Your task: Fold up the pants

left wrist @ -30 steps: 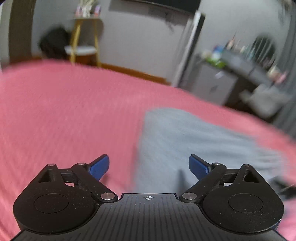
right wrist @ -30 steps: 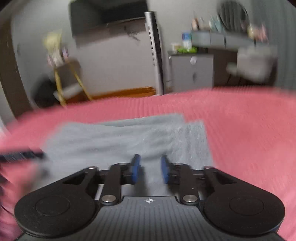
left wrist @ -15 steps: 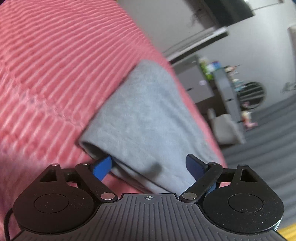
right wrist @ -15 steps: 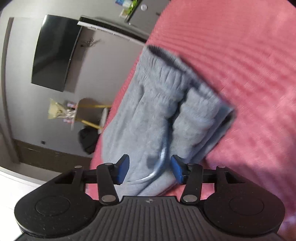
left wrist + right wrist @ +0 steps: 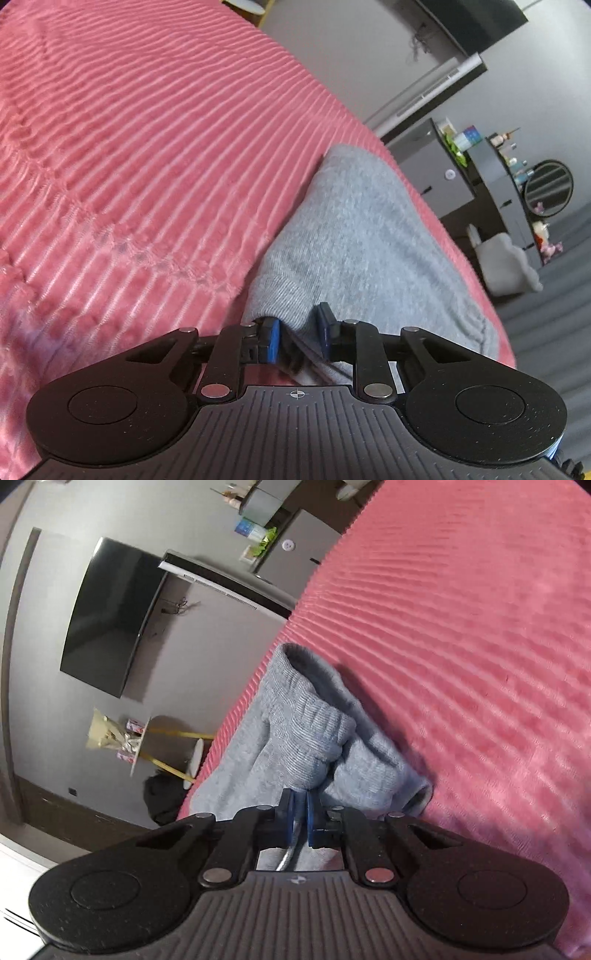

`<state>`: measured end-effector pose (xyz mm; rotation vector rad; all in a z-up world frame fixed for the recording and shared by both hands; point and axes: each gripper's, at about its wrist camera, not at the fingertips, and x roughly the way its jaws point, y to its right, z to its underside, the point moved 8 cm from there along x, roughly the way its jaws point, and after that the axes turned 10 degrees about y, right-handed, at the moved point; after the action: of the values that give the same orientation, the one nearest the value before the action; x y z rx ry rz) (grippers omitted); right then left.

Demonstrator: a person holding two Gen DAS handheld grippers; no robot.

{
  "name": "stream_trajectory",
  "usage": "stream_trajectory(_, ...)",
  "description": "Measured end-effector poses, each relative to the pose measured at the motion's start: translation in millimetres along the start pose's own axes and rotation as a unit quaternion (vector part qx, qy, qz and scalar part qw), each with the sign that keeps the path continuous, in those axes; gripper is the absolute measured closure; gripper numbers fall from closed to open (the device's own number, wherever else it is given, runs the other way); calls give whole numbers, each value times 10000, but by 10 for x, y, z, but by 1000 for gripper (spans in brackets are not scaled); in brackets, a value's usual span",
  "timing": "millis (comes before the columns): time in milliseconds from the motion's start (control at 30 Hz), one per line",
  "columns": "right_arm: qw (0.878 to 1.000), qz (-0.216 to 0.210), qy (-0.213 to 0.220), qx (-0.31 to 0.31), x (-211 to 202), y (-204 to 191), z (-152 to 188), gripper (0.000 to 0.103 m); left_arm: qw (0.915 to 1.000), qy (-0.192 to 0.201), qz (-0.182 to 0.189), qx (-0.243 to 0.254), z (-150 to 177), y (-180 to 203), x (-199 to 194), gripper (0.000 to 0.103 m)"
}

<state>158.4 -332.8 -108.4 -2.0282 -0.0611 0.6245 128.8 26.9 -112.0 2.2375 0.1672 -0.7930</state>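
Observation:
Grey sweatpants [image 5: 354,229] lie folded on a pink ribbed bedspread [image 5: 147,155]. My left gripper [image 5: 297,334] is shut on the near corner of the pants, with grey cloth pinched between its blue pads. In the right wrist view the pants [image 5: 306,738] show their gathered waistband end. My right gripper [image 5: 298,814] is shut on that waistband edge, and a pale drawstring runs down between its pads. Both grippers are low, close to the bedspread [image 5: 480,664].
Beyond the bed's far edge stand a grey cabinet [image 5: 439,177] with bottles, a round mirror [image 5: 548,187] and a pale chair [image 5: 506,266]. The right wrist view shows a wall TV [image 5: 107,616] and a yellow-legged side table [image 5: 162,746].
Both grippers dropped down to the pants and tilted. The left closed from wide open onto the corner. The right opened partway, then closed onto the waistband edge.

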Motion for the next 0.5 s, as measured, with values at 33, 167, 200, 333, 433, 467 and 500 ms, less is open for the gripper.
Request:
stream_trajectory(33, 9999, 35, -50, 101, 46, 50, 8, 99, 10000, -5, -40, 74, 14, 3, 32, 79)
stream_trajectory(167, 9998, 142, -110, -24, 153, 118, 18, 100, 9994, -12, -136, 331, 18, 65, 92, 73)
stream_trajectory(200, 9997, 180, -144, -100, 141, 98, 20, 100, 9992, -70, -162, 354, 12, 41, 56, 70)
stream_trajectory(333, 9964, 344, -114, -762, -40, -58, -9, 99, 9941, -283, -599, 857, -11, -47, -126, 33)
stream_trajectory(433, 9895, 577, -25, -1326, -269, -37, -8, 94, 9732, -234, -1234, 1928, 81, -144, -316, 27)
stream_trajectory(467, 9811, 879, 27, -1724, -335, -6, 7, 85, 9695, -276, -1231, 2103, 148, -150, -385, 27)
stream_trajectory(500, 9680, 1291, 56, -2153, -384, 44, 28, 66, 9686, -331, -1157, 2177, 215, -147, -450, 26)
